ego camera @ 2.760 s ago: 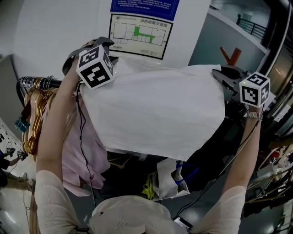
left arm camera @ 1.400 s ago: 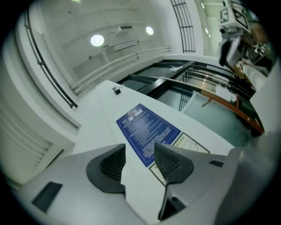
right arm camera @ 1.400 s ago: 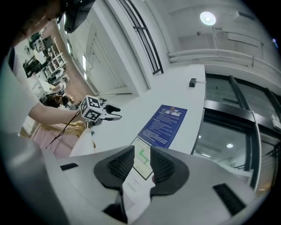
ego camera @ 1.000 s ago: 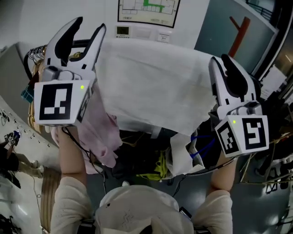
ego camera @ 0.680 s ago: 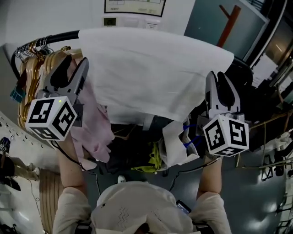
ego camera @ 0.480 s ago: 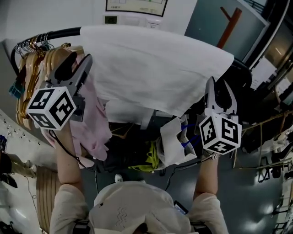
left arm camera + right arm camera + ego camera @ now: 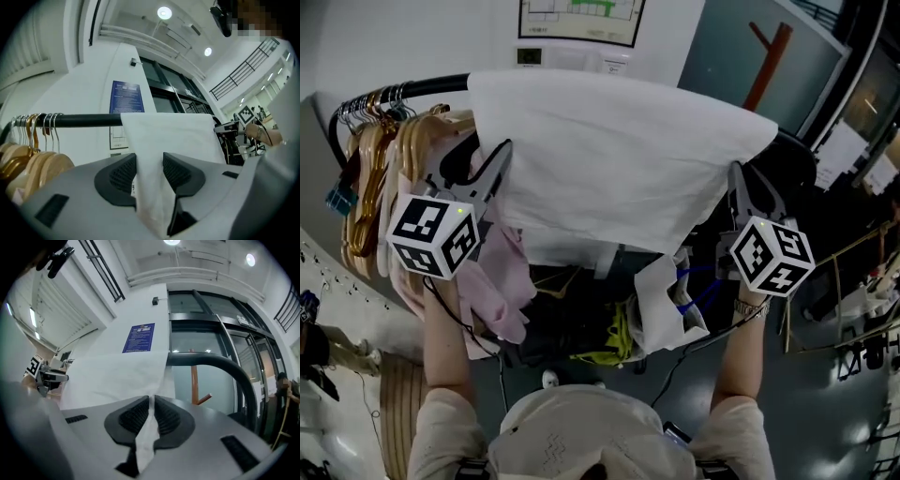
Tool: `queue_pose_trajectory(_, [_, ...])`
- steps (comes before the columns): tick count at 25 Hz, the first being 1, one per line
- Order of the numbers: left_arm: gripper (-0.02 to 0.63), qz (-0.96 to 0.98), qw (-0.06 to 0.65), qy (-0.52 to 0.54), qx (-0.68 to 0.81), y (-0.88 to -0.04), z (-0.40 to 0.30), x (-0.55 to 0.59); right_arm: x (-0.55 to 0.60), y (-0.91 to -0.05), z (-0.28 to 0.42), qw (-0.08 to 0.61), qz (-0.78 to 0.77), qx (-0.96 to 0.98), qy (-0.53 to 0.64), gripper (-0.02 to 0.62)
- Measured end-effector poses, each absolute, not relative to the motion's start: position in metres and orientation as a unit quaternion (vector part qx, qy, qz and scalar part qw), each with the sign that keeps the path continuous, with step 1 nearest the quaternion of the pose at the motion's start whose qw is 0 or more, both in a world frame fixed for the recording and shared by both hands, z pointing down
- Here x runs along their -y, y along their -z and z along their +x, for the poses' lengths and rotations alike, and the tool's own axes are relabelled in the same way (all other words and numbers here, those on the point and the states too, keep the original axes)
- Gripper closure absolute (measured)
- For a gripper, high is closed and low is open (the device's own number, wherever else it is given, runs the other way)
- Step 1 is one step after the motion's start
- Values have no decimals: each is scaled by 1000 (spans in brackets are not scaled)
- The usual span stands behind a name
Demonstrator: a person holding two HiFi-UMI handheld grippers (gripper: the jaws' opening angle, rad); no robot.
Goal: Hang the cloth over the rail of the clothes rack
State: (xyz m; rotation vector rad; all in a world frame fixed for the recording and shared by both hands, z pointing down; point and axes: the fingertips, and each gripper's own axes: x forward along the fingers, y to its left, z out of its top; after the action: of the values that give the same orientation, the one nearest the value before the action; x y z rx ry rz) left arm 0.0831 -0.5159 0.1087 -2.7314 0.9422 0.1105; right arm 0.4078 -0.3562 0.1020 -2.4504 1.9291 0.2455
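A white cloth lies draped over the black rail of the clothes rack and hangs down on the near side. My left gripper is at its lower left edge. In the left gripper view the jaws stand apart, open, with a strip of the cloth running between them below the rail. My right gripper is at the cloth's lower right corner. Its jaws have just been closing, and in the right gripper view they pinch the cloth's edge beside the curved rail end.
Wooden hangers crowd the rail's left end, and a pink garment hangs just under my left gripper. A white bag and dark clutter sit below the cloth. A floor-plan sign is on the wall behind, and a brown post stands at the right.
The cloth, first held up by both grippers, now rests on the rail. Both grippers have come down from the rail to its lower edge. The right jaws have narrowed onto the cloth.
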Motion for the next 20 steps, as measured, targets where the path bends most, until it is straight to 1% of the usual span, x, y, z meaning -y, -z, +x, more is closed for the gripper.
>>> queue_pose_trajectory(1, [433,-934,136,-36,-329,-106,83,513,356,-99,408,12,-784,-615,-80,554])
queue_pose_trajectory(2, [476,-929,146,-36,-337,-103,82,510,355,-96,408,18,-784,-615,-82,568])
queue_pose_trajectory(3, [522,-925,154,-37,-345,-99,81,508,353,-93,408,24,-784,-615,-85,569])
queue_pose_trajectory(4, [548,-922,161,-37,-351,-95,81,506,351,-88,407,29,-783,-614,-90,571])
queue_pose_trajectory(5, [558,-919,166,-38,-355,-92,80,503,348,-83,407,33,-783,-613,-97,571])
queue_pose_trajectory(7, [570,-918,167,-43,-358,-86,78,497,344,-68,406,37,-782,-612,-115,571])
queue_pose_trajectory(11, [572,-907,167,-62,-381,-70,68,489,347,-40,402,27,-768,-627,-126,571])
queue_pose_trajectory(13, [571,-901,166,-62,-395,-66,64,488,350,-37,403,29,-760,-639,-114,571])
queue_pose_trajectory(16, [571,-900,152,-57,-406,-73,66,490,348,-40,407,54,-761,-638,-104,571])
queue_pose_trajectory(20, [571,-890,161,-58,-424,-84,69,487,340,-38,407,58,-772,-619,-134,569])
